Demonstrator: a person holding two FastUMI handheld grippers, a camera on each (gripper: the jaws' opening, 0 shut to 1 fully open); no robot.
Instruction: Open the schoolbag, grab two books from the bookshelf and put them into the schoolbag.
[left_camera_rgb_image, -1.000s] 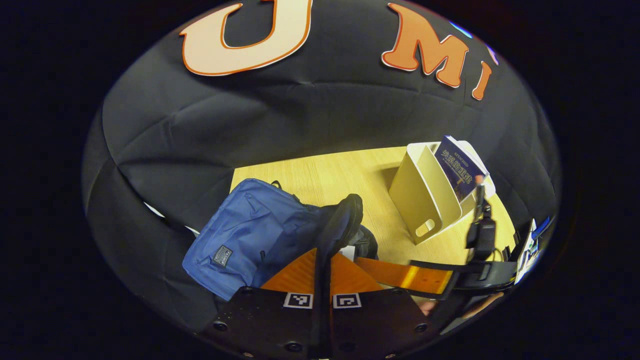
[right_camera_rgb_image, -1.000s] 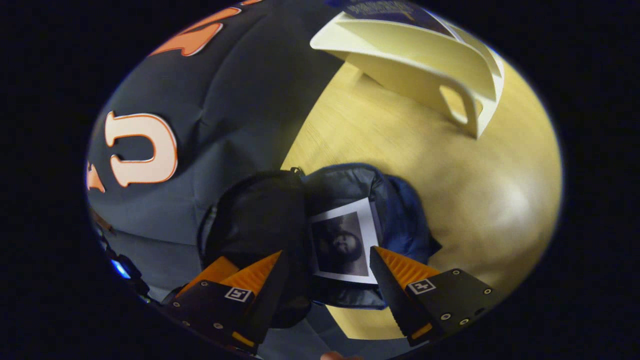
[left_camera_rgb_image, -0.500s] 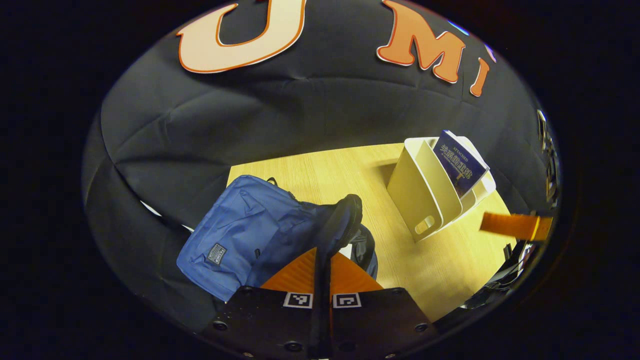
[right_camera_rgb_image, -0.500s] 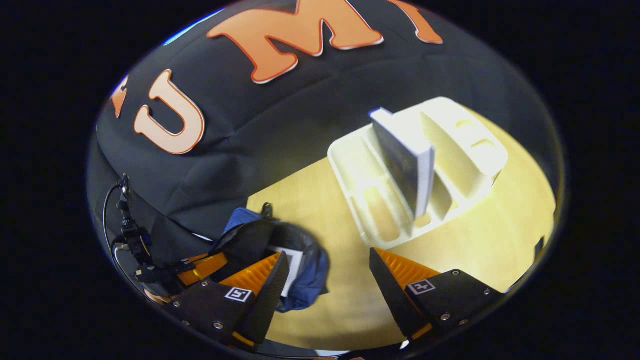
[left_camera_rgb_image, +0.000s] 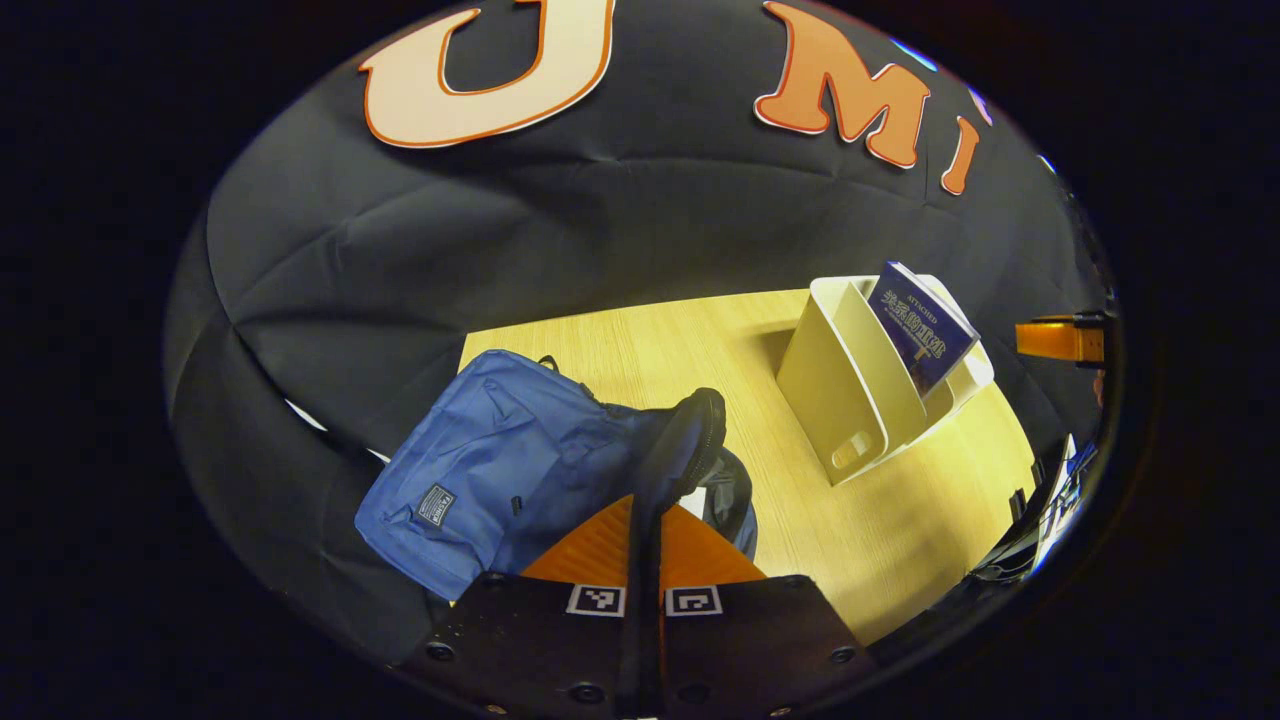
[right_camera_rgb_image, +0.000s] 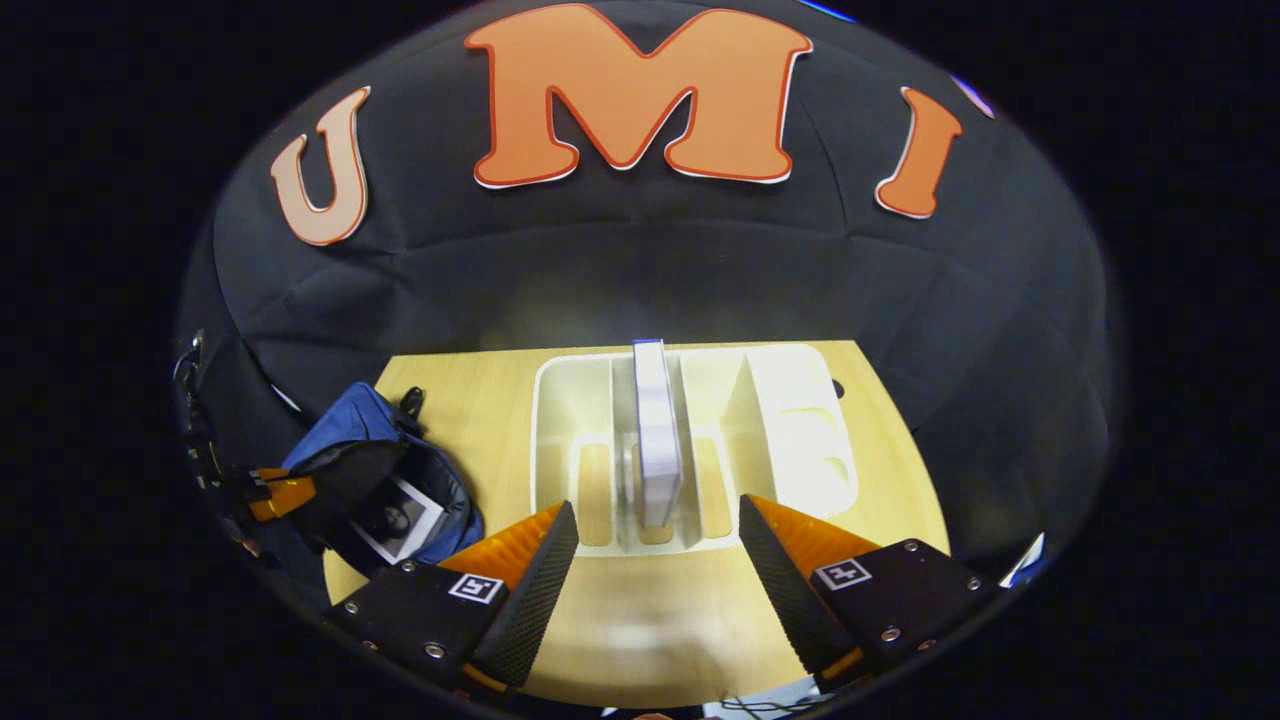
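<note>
One book (right_camera_rgb_image: 655, 440) stands upright in the bookshelf (right_camera_rgb_image: 560, 400) at frame centre, straight ahead of the right gripper (right_camera_rgb_image: 658, 545), whose fingers are spread. Centring them astride its spine would grip best. At lower left, the left gripper (left_camera_rgb_image: 645, 545) pinches the schoolbag (left_camera_rgb_image: 480, 460) rim open.
</note>
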